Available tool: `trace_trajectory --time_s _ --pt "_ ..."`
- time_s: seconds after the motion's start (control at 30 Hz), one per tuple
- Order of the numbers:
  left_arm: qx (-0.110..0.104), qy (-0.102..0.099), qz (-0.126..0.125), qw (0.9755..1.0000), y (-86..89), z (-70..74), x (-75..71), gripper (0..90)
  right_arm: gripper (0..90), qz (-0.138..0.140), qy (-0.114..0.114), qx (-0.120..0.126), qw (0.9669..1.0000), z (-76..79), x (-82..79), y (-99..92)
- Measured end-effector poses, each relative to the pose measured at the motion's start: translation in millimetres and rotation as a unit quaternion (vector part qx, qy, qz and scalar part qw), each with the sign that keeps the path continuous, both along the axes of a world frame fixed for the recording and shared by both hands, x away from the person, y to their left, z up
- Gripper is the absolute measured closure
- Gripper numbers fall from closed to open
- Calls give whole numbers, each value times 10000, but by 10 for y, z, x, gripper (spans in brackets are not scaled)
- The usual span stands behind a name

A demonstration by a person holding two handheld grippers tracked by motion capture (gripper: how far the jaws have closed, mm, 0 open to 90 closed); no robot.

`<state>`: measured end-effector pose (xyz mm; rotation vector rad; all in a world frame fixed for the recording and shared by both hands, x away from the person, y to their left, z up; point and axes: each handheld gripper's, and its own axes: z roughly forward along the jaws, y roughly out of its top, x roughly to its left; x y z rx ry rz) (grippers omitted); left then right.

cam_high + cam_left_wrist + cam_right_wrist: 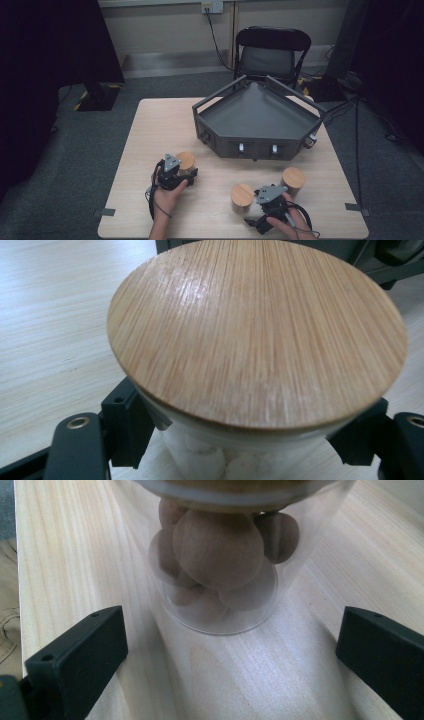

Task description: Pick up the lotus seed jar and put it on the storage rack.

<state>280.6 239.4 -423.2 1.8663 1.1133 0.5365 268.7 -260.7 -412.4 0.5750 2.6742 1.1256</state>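
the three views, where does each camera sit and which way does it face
High view: above the person's side, facing forward and down on the table; both hands show.
Left gripper view: rides the left tool, facing its bamboo-lidded jar; black jaws show.
Right gripper view: rides the right tool, facing a glass jar.
Shared: the left jar.

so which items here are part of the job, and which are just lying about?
In play:
- left tongs, shut on the jar of white pieces
- right tongs, open before the jar of brown balls
- third jar
- grey tray

Lying about:
- black chair
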Motion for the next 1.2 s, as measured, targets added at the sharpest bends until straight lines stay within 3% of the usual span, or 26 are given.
trace_trajectory --time_s 0.33,0.5,0.8,0.87,1.2 --pt "-60 105 -26 9999 19 22 17 258 0 -1 0 0 10000 0 -1 0" --pt "-165 111 85 9998 33 41 5 258 0 0 0 0 10000 0 0 0" --pt "-133 81 -27 9999 -4 246 9 258 0 -1 1 1 10000 0 0 0" --pt "-236 130 -73 9996 14 295 21 258 0 -1 0 1 10000 0 0 0" --pt "-132 80 -304 9994 -82 548 54 258 0 -1 1 1 10000 0 -1 0"
